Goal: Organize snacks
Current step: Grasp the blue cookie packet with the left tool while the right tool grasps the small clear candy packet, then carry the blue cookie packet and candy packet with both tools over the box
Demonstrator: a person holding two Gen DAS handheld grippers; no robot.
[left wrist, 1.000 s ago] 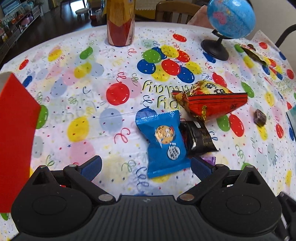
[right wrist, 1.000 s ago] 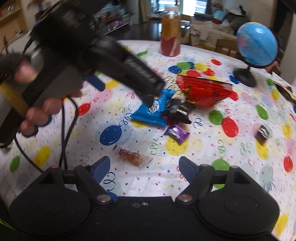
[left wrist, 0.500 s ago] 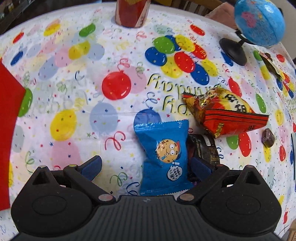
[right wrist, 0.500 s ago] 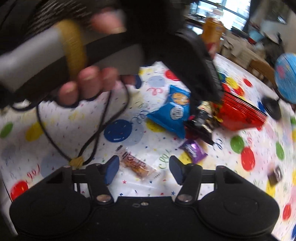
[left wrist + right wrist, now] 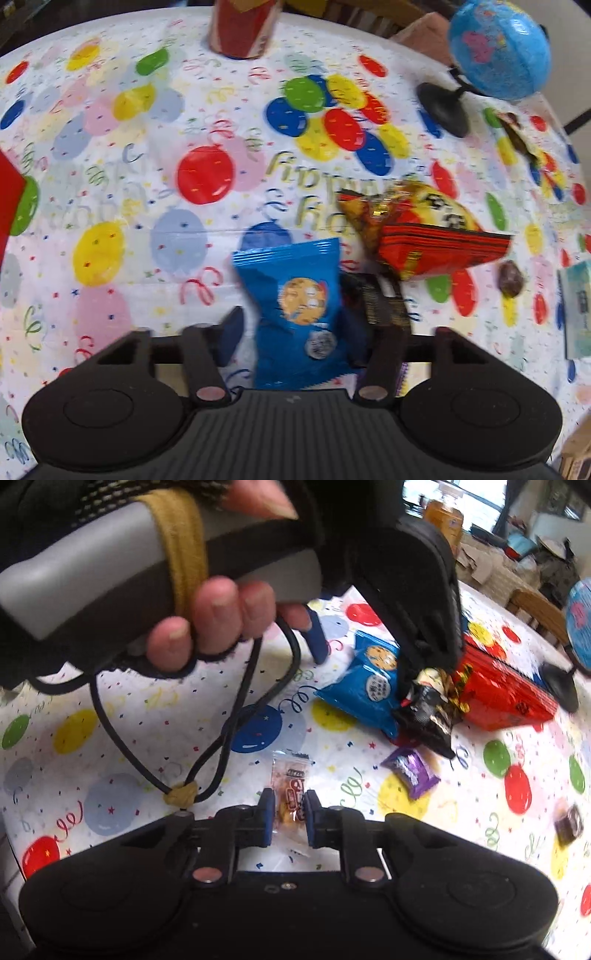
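Observation:
A blue cookie packet [image 5: 299, 295] lies on the balloon-print tablecloth [image 5: 110, 192], between the fingers of my left gripper [image 5: 291, 332]. Its jaws are closing, and a small gap still shows beside the left pad [image 5: 231, 332]. In the right wrist view the same packet [image 5: 369, 686] sits under the left gripper [image 5: 364, 661], which a hand [image 5: 221, 616] holds. My right gripper [image 5: 290, 812] is shut on a small clear-wrapped orange snack [image 5: 291, 794] lying on the cloth.
A black packet [image 5: 380, 299] and a red-and-gold bag [image 5: 436, 243] lie just right of the blue packet. A purple candy [image 5: 410, 771] and a brown candy [image 5: 569, 825] lie loose. A globe [image 5: 498, 48], a red canister [image 5: 240, 29] and a red box [image 5: 9, 195] stand around.
Both grippers sank toward the table. The right jaws closed onto the small clear-wrapped snack. The left jaws narrowed around the blue cookie packet.

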